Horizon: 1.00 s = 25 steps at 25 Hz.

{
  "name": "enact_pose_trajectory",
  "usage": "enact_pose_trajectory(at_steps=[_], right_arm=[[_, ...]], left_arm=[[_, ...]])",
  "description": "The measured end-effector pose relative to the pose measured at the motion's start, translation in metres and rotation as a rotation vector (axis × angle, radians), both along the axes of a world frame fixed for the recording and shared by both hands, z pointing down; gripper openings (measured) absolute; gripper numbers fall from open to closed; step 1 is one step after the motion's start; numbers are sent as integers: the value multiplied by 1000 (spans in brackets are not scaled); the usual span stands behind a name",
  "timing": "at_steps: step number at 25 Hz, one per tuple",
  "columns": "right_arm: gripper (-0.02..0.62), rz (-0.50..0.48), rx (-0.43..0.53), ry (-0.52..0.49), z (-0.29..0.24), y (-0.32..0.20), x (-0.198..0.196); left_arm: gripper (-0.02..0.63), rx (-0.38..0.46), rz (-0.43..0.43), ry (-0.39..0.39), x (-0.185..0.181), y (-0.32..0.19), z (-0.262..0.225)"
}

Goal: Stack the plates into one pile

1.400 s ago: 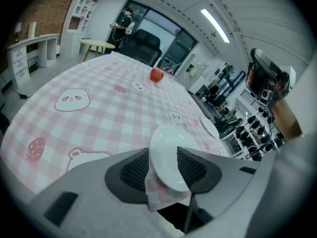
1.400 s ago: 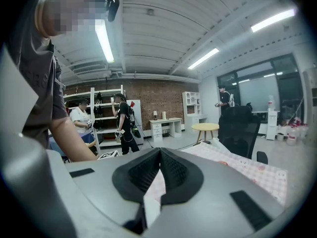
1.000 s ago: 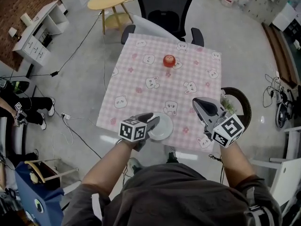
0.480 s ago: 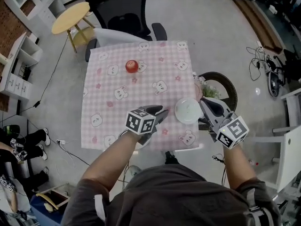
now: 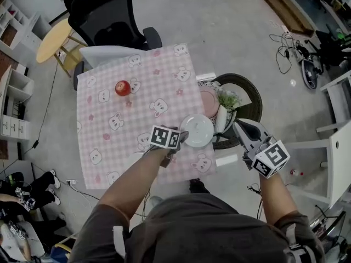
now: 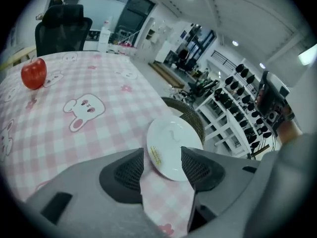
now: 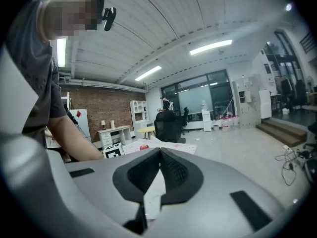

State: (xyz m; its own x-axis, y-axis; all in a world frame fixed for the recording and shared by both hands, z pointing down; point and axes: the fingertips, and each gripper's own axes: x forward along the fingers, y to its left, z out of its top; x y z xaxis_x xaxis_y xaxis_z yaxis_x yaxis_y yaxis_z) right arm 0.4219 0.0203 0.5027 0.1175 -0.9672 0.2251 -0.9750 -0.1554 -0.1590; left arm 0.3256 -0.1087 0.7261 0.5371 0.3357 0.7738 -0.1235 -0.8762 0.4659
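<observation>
Left gripper [image 6: 163, 156] jaws opening around white plate [image 6: 173, 145], basket [image 6: 189, 115] just beyond; right gripper [image 7: 160, 155] jaws together.

Near rim of the white plate [image 6: 171, 142] behind the left tool [image 6: 162, 157] — basket [image 6: 190, 118] partly behind the table [image 6: 99, 133] edge.

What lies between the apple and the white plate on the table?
Between apple and white plate only bare bunny-print tablecloth shows, in the head view.
</observation>
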Motion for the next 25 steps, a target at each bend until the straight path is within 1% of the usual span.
enact_pose_trajectory(at_steps=[2, 4, 8, 9, 11, 12, 14, 16, 18, 21, 25], right_arm=[[-8, 19, -3, -10, 5, 9, 7], [-6, 32, -3, -17, 9, 14, 12], [-6, 46, -2, -30, 13, 22, 19], [-6, 49, -3, -34, 13, 23, 21], [-6, 53, -4, -42, 13, 23, 23], [-6, 54, -4, -43, 13, 24, 23], [-6, 54, -1, -43, 12, 24, 25], [-8, 54, 3, -42, 10, 24, 27], [-6, 55, 6, -44, 10, 24, 29], [-6, 62, 5, -46, 10, 28, 32], [-6, 66, 3, -49, 12, 30, 34]], left_arm=[[242, 14, 1, -44, 4, 2, 12], [249, 44, 3, -81, 6, 3, 20], [249, 169, 47, -139, 6, 5, 25], [244, 207, 59, -155, 5, 4, 26], [190, 276, 75, -183, 6, 0, 26], [190, 295, 83, -189, 8, -1, 26], [166, 293, 97, -203, 11, -1, 27], [139, 243, 77, -218, 10, 0, 26], [110, 153, 25, -214, 10, -1, 26], [69, -6, -45, -191, 9, -1, 21], [32, -256, -116, -129, 4, 5, 7]])
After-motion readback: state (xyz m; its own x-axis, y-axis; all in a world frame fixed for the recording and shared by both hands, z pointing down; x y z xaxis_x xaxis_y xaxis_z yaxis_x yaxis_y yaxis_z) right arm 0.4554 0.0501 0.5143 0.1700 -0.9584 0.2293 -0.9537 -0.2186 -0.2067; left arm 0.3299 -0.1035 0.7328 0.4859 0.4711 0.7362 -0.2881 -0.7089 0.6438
